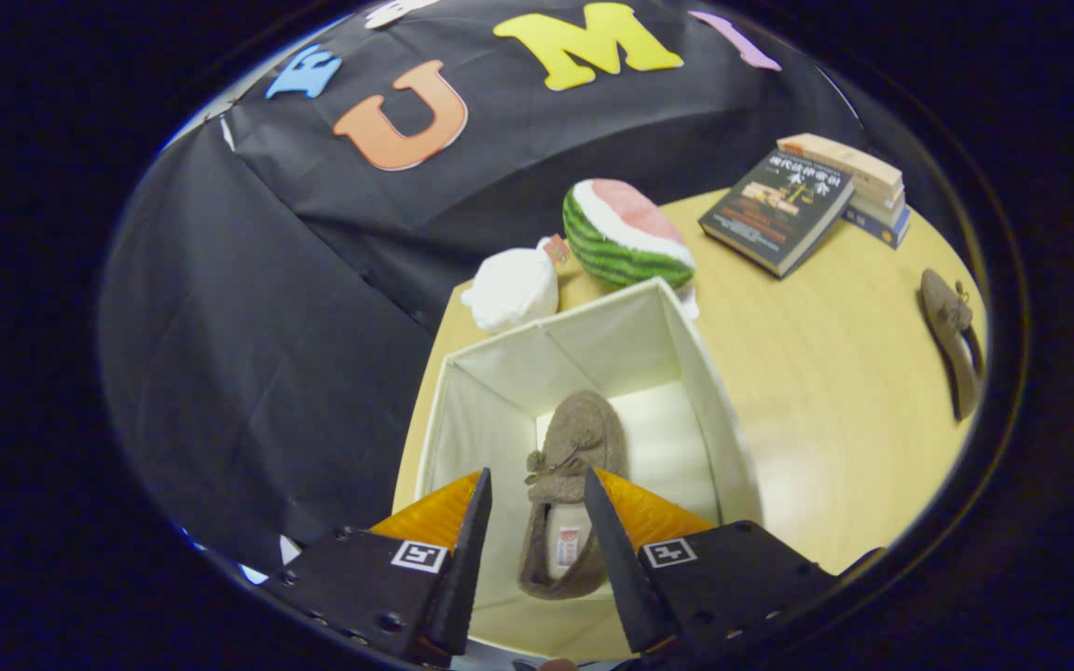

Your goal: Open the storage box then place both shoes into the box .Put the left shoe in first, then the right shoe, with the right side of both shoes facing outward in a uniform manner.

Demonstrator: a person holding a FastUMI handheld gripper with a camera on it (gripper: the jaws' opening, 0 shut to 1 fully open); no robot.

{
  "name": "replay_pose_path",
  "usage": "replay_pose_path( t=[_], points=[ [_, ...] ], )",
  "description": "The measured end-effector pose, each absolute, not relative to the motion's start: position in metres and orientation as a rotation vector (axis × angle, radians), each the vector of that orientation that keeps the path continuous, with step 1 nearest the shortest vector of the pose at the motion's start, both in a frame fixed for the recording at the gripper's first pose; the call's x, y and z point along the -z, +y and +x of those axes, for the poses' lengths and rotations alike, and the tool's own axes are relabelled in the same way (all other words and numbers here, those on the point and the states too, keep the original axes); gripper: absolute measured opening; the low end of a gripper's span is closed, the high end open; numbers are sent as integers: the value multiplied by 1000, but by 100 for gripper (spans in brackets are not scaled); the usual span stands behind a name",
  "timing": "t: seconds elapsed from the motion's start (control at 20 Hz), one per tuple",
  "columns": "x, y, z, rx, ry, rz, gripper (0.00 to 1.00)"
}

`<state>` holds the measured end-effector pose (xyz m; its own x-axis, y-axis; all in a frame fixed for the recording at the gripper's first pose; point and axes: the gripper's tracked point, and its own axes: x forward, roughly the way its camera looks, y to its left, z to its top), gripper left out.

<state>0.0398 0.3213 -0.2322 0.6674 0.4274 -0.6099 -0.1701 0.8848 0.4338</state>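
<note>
1. Two shoes are sitting in the gripper view, and they are lying well apart. One shoe (563, 494) is resting on the floor of the open storage box (728, 438), seen between the fingers and a little beyond them. The other shoe (952, 340) is lying out on the wooden table (835, 373), far off to the right of the box and clear of it.

2. The gripper (537, 517) is hovering above the box with its fingers spread apart; nothing is being pressed between them. The boxed shoe is showing through the gap, but whether the fingers are touching it I cannot tell; they look to be standing above it.

3. The boxed shoe is running its long axis straight ahead along the fingers, heel opening nearest them and toe pointing toward the box's far wall. It is lying toward the left half of the box floor, so bare floor is waiting to its right.

4. The shoe on the table is lying with its long axis roughly parallel to the boxed one, though the lens is bending things at that edge. By my reckoning the first shoe is already placed, and the coming move is turning on that rightward reach: up out of the box, across its right wall, and over the bare tabletop.

5. Beyond the box, a watermelon slice (626, 233), a white bundle (512, 289) and a stack of books (798, 205) are sitting toward the back, none of them lying across the path to the shoe.
</note>
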Motion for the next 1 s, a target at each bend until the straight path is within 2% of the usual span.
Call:
replay_pose_path(
  t=[0.1, 0.15, 0.25, 0.65, 1.0],
  points=[
    [203, 300, 39, -354, 682, 293, 84],
    [188, 287, 40, -356, 637, 259, 85],
    [158, 256, 41, -344, 549, 191, 96],
    [98, 85, 51, -203, 385, 117, 96],
    [138, -78, 55, -96, 434, 65, 96]
  ],
)
